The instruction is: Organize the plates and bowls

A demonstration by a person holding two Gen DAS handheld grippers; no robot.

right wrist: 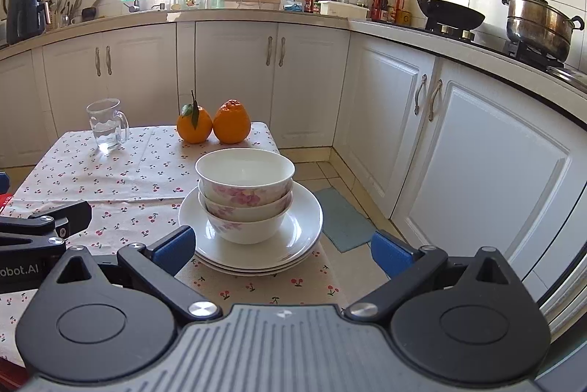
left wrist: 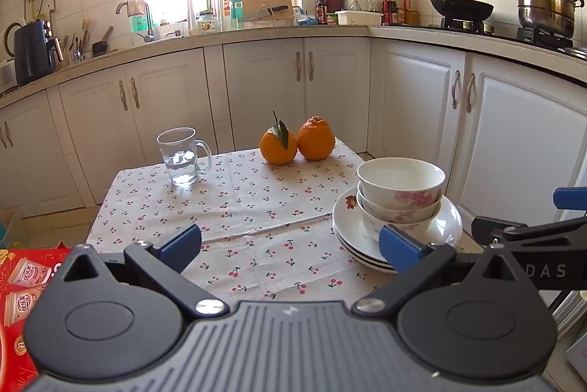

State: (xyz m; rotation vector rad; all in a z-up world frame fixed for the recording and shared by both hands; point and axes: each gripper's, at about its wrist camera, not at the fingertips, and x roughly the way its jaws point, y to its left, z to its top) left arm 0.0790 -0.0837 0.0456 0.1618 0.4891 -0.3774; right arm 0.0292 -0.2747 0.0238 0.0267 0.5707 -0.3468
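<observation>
Bowls [right wrist: 245, 197], three nested rims-up, stand on stacked plates [right wrist: 301, 230] at the table's [right wrist: 121, 172] right edge. Only the right view shows the floor cloth [right wrist: 343, 221] beyond. Left gripper [left wrist: 290, 245] and right gripper [right wrist: 282, 247] both gape, holding nothing.

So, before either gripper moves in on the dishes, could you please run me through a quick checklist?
1. Left gripper open and empty: ok.
2. Right gripper open and empty: ok.
3. Three bowls nested upright on the plates: ok.
4. Plate stack fully on the table: cannot tell; it sits near the right edge.
5. Glass mug and oranges apart from the stack: ok.
6. Right fingers lined up with the stack: ok.
</observation>
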